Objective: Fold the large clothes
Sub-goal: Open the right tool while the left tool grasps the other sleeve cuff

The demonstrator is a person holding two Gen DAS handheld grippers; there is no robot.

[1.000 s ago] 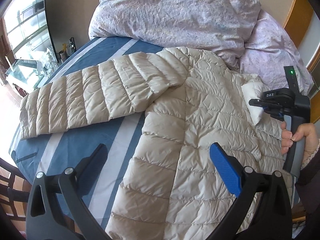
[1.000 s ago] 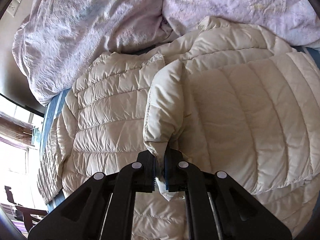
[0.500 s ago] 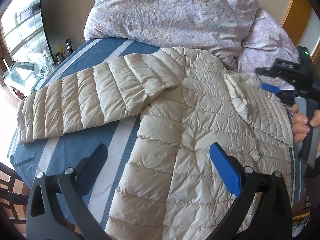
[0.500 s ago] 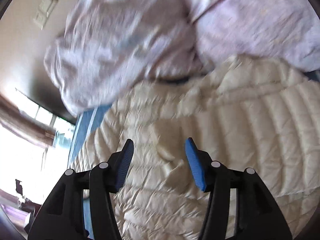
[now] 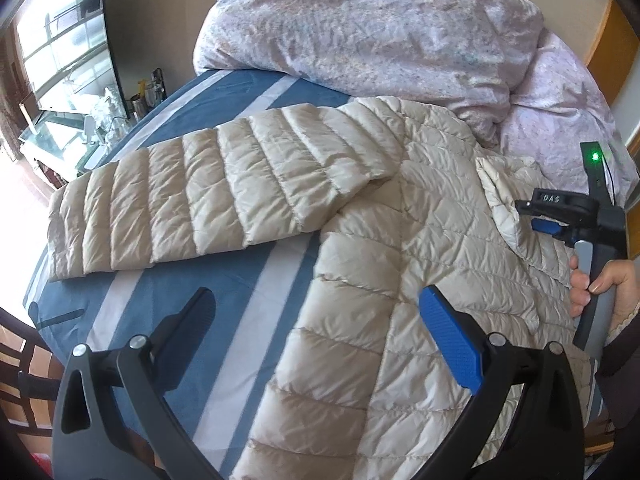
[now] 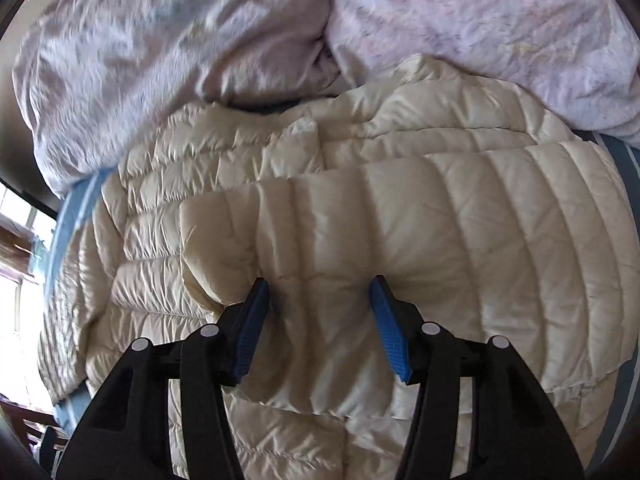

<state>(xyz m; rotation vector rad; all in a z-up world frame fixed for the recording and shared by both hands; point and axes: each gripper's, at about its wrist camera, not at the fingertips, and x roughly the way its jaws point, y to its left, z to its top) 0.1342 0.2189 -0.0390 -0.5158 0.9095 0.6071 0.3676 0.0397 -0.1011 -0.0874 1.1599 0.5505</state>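
Cream quilted down jacket (image 5: 420, 240) lies spread flat on a bed with a blue-and-white striped sheet (image 5: 168, 292), its body running from the near edge toward the far pillows. In the left wrist view one sleeve (image 5: 192, 200) stretches out to the left across the stripes, well clear of the jacket's body at the cuff end. The other sleeve (image 6: 420, 264) is folded inward and rests on top of the body, its cuff end pointing left in the right wrist view. A rumpled lilac floral duvet (image 5: 380, 28) is heaped at the far side, touching the jacket's collar area. The left gripper (image 5: 316, 320) hangs over the near part of the bed with its jaws spread wide, one over the bare sheet and the other over the jacket's body, with nothing between them. The right gripper (image 6: 318, 320) hovers just above the folded sleeve; its jaws have just been opening and now stand apart with their blue pads (image 6: 388, 328) clear of the fabric, pinching nothing. From the left wrist view the same gripper appears at the far right, carried by the person's hand (image 5: 600, 284), with a green light lit on its body. Beyond the bed on the left are a bright window (image 5: 52, 52) and a cluttered glass-topped surface (image 5: 60, 132).
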